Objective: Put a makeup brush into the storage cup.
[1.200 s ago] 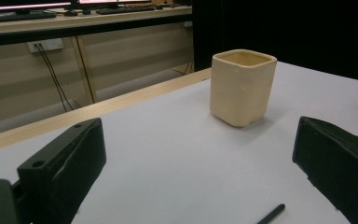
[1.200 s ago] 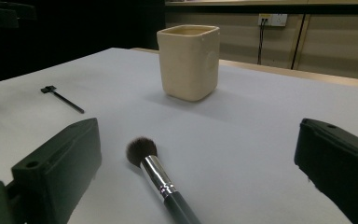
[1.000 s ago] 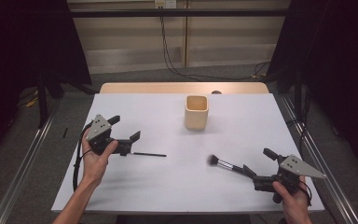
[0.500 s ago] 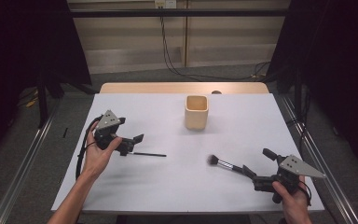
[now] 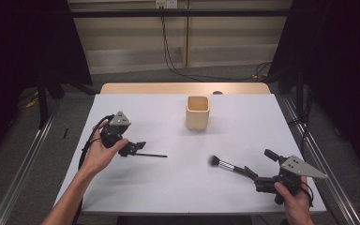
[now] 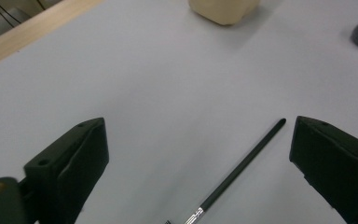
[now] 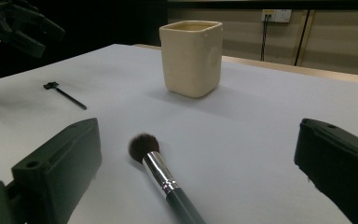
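Two brushes lie flat on the white bench (image 5: 178, 187), one in front of each of your tools. Your left tool (image 5: 132, 147) sits over the thick end of the thin black liner brush (image 5: 150, 154), jaws spread wide and gripping nothing. In the left gripper view that slim black stick (image 6: 242, 170) runs up between the two jaws, nearer one of them and touching neither, its narrow tip pointing away from you toward the cup side of the bench, with a small silver band low on the shaft. From above, its long axis lies almost straight across the bench, tip aimed toward your right hand's side.

Your right tool (image 5: 255, 176) is released too, jaws wide apart on either side of the black-handled powder brush with the silver ferrule and dark fluffy head (image 5: 225, 164). In the right gripper view the brush (image 7: 161, 177) rests between the jaws with bristles pointing away from you, toward the cream square ceramic cup (image 7: 192, 57). From above, its axis slants from your right hand up toward the bench's middle, head leading.

That cup (image 5: 198, 112) stands upright, well apart from both brushes, near the far edge and the bare wooden strip (image 5: 183, 88).
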A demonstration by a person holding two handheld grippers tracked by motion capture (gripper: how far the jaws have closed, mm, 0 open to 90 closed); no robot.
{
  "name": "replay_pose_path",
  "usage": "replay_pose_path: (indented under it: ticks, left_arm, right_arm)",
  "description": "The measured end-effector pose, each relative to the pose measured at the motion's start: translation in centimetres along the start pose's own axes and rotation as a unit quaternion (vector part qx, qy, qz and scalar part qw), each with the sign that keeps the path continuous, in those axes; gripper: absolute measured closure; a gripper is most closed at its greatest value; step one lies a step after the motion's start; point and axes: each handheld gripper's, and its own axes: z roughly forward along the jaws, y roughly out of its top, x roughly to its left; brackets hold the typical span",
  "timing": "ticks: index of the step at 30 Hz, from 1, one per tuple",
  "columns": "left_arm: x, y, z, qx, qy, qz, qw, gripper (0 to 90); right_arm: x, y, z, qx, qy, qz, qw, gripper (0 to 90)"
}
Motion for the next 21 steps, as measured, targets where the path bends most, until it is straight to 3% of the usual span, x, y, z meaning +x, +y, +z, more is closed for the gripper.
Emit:
replay_pose_path:
  ticks: [6,8,14,15,16,18,21]
  left_arm:
    - [0.1,0.3,0.8,0.048,-0.012,0.007,0.9988,4.7]
    - [0.1,0.4,1.0,0.063,-0.014,0.023,0.9976,4.5]
    - [0.1,0.3,1.7,0.120,-0.040,0.047,0.9908,5.2]
    - [-0.1,0.2,1.9,0.119,-0.039,0.042,0.9913,5.2]
    - [-0.1,0.2,1.9,0.130,-0.042,0.053,0.9892,5.3]
    - [0.0,0.1,2.2,0.141,-0.050,0.047,0.9877,5.8]
    - [0.1,0.1,2.5,0.160,-0.062,0.058,0.9835,6.8]
  right_arm:
    - [0.0,0.0,0.0,0.005,0.005,0.010,0.9999,0.4]
    - [-0.1,0.0,-0.1,0.004,0.005,0.007,1.0000,0.3]
    - [0.0,0.0,0.0,0.005,0.006,0.007,0.9999,0.3]
    - [0.0,0.0,-0.1,0.005,0.006,0.007,0.9999,0.3]
    - [0.0,0.0,0.0,0.005,0.006,0.007,0.9999,0.3]
    - [0.0,0.0,0.0,0.006,0.007,0.006,0.9999,0.3]
    - [0.0,0.0,0.0,0.007,0.006,0.002,1.0000,0.3]
